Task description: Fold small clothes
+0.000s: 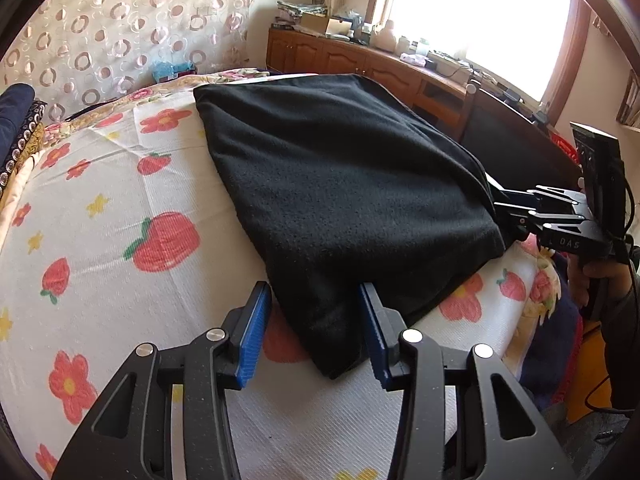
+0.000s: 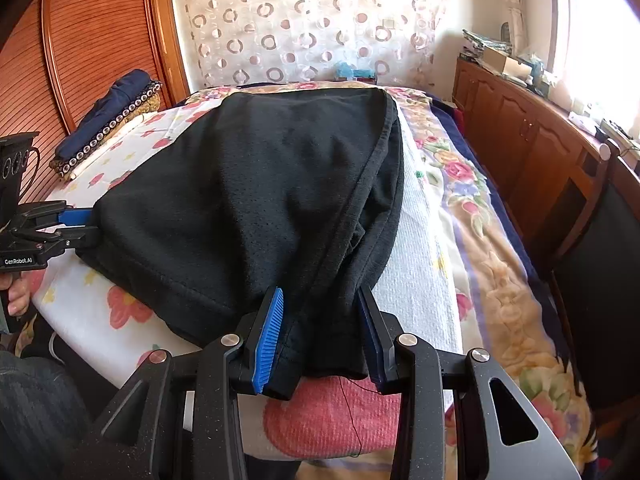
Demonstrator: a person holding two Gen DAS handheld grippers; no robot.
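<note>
A black fleece garment [image 1: 340,184] lies spread on a white bedsheet printed with strawberries and flowers [image 1: 120,208]. My left gripper [image 1: 312,332] is open, its blue pads either side of the garment's near corner, which lies between the jaws. My right gripper [image 2: 320,340] is open too, with the garment's [image 2: 260,184] hemmed corner bunched between its blue pads. Each gripper shows in the other's view: the right one [image 1: 520,212] at the garment's right corner, the left one [image 2: 76,220] at its left corner.
A folded pile of dark blue clothes [image 2: 116,116] lies by the wooden headboard [image 2: 80,40]. A wooden cabinet [image 2: 532,140] with clutter runs under the bright window. A dark chair [image 2: 600,240] stands beside the bed. A patterned curtain [image 2: 304,20] hangs behind.
</note>
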